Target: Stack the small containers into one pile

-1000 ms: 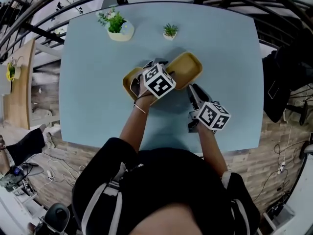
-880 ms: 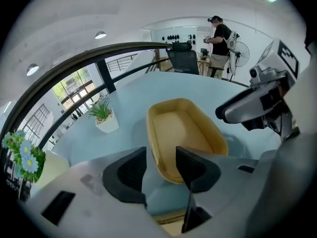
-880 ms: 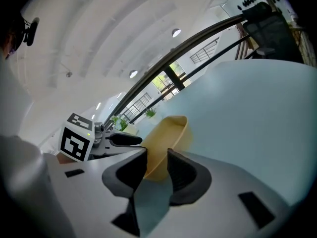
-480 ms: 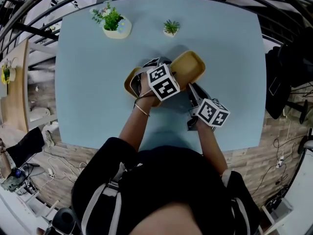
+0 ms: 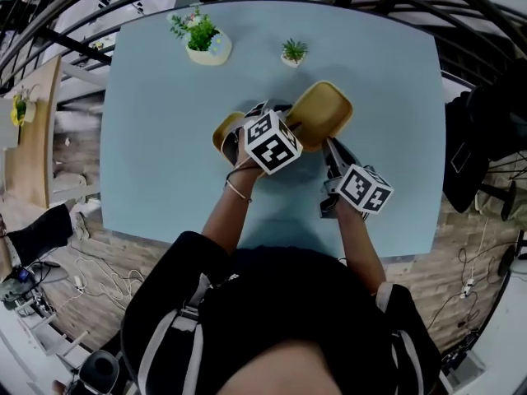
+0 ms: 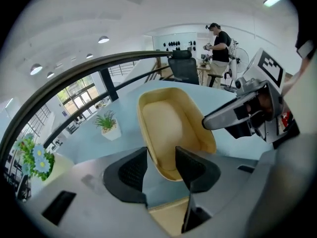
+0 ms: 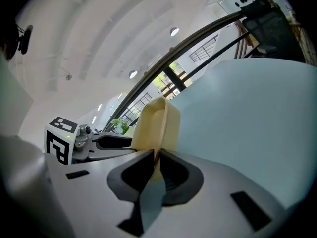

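Observation:
Two shallow yellow containers are on the light blue table (image 5: 165, 155). My right gripper (image 5: 331, 145) is shut on the rim of the right container (image 5: 321, 112) and holds it tilted up on edge; in the right gripper view its wall (image 7: 156, 120) rises straight out of the jaws (image 7: 156, 160). The left container (image 5: 225, 127) lies flat, mostly hidden under my left gripper (image 5: 262, 110). In the left gripper view the jaws (image 6: 161, 165) stand apart: the held container (image 6: 171, 125) shows beyond them and a yellow edge (image 6: 168, 222) low between them.
A flower pot (image 5: 206, 41) and a small green plant (image 5: 292, 52) stand at the table's far side. A dark railing curves round beyond the table's far edge. A person (image 6: 219, 39) stands far off by a black chair (image 6: 183, 68).
My right gripper has tipped its container further up and carried it slightly toward the far right. My left gripper and the container under it have stayed about where they were.

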`<action>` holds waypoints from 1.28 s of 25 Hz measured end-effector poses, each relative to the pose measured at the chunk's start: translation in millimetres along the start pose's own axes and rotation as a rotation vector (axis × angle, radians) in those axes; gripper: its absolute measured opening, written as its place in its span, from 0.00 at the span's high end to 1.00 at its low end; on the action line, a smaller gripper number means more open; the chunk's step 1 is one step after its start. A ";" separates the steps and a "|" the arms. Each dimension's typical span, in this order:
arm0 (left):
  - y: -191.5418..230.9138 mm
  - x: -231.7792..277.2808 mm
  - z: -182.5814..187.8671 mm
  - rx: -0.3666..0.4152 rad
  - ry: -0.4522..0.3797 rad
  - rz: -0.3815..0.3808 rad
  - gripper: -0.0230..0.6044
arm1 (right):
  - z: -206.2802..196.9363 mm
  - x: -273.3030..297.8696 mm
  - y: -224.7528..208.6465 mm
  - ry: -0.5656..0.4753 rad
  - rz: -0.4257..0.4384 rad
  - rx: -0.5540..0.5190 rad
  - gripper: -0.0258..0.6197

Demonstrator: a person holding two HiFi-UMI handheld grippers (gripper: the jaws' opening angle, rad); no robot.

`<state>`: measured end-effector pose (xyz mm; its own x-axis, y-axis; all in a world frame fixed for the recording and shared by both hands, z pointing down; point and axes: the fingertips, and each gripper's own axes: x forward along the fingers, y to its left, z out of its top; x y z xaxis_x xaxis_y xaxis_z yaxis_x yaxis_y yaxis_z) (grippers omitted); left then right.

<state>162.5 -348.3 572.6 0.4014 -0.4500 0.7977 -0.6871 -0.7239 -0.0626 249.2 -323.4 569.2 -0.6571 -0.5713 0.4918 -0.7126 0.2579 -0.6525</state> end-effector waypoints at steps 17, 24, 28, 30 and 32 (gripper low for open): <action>-21.6 -95.6 -61.1 -0.341 -0.102 0.194 0.71 | -9.1 -1.8 80.3 0.119 0.229 -0.243 0.90; -33.5 -118.5 -95.4 -0.479 -0.146 0.215 0.71 | -20.9 19.2 107.0 0.163 0.281 -0.315 0.90; -37.8 -132.1 -106.9 -0.557 -0.192 0.224 0.71 | -29.8 32.3 118.5 0.195 0.296 -0.359 0.90; -39.6 -135.6 -111.5 -0.581 -0.201 0.228 0.71 | -33.9 37.9 123.8 0.208 0.304 -0.382 0.90; -42.1 -137.8 -113.4 -0.598 -0.212 0.226 0.71 | -36.7 43.1 127.1 0.217 0.303 -0.407 0.90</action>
<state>67.5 -196.5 533.4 0.2767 -0.6936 0.6651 -0.9608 -0.2129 0.1776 121.3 -286.6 528.6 -0.8525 -0.2619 0.4524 -0.4929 0.6910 -0.5287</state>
